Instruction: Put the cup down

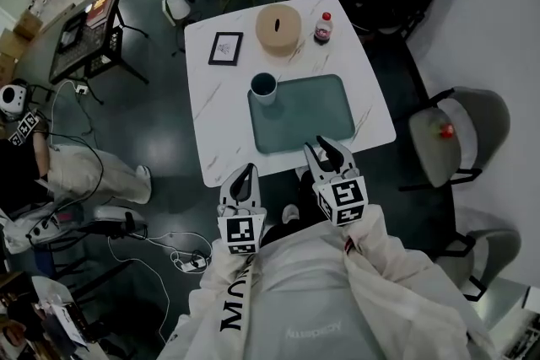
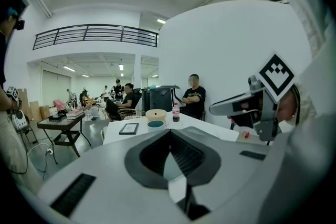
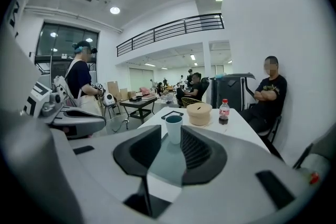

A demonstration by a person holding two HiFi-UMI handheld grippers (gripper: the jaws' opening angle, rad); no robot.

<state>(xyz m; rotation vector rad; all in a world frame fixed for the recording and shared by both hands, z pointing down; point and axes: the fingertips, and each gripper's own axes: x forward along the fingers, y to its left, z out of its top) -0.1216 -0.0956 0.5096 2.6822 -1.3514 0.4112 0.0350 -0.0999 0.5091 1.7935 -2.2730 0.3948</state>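
The cup [image 1: 263,86], a smooth round beaker with a pale wall and a dark teal inside, stands upright on the far left corner of a flat teal tray [image 1: 314,115] with rounded corners. Nothing touches the cup.

The tray lies on a square white table [image 1: 213,126] whose top is veined like marble. Beyond the tray sit a round tan box [image 1: 278,28] with a lid, a small bottle [image 1: 323,28] with a red cap and a dark-framed picture [image 1: 225,47] lying flat.

Both grippers hang at the near edge, well apart from the cup. The right gripper [image 1: 327,149] has its ribbed dark pads a narrow way apart, with nothing held. The left gripper [image 1: 245,180] has its tips together and is empty.
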